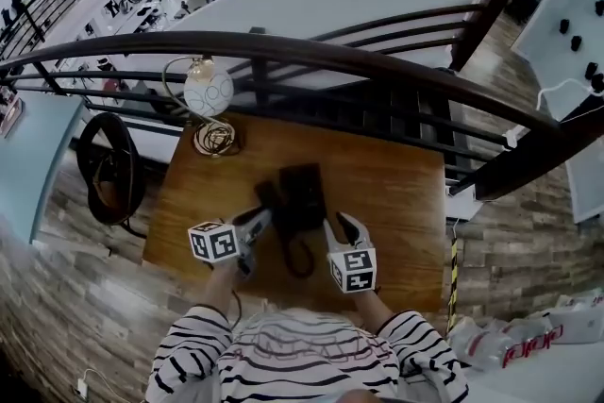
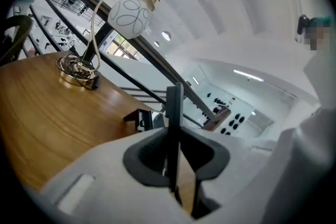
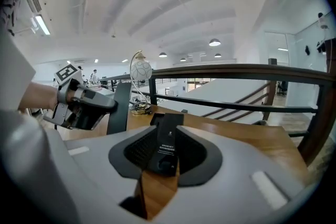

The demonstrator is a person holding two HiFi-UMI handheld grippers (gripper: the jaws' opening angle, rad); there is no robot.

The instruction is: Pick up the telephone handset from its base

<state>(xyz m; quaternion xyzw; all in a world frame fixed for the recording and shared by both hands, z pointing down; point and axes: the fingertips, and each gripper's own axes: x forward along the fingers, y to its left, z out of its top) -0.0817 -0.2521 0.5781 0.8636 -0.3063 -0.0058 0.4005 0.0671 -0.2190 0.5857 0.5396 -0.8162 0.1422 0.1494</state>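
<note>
Big wooden table (image 1: pixel 396 203) fills the middle, and the black phone base (image 1: pixel 304 189) sits square at its centre, so everything gets placed off that. Behind the base, past the table's far edge, a dark curved railing (image 1: pixel 377 61) sweeps across. Back and to the left of the base, near the table's corner, stands a lamp (image 1: pixel 209 92) with a white globe on a looping brass stem.

Now the handset (image 1: pixel 267 201): it's off the base, just to the base's left, a slim black slab standing upright. The left gripper (image 1: pixel 255 224) has it, no question. Its own view shows the jaws drawn in narrow, clamped flat on both faces of the slab, which is seen edge-on. The right gripper view catches the same slab rising out of that claw, left of the base.

The right gripper (image 1: pixel 342 224) sits at the base's near right corner, angled in towards it. Its jaws are roughly half apart, and the base shows lengthwise in the gap with pad visible on either side, so no squeeze there.

Smallest of the lot, the black cord (image 1: pixel 300 258) loops on the table just in front of the base, between the two claws.
</note>
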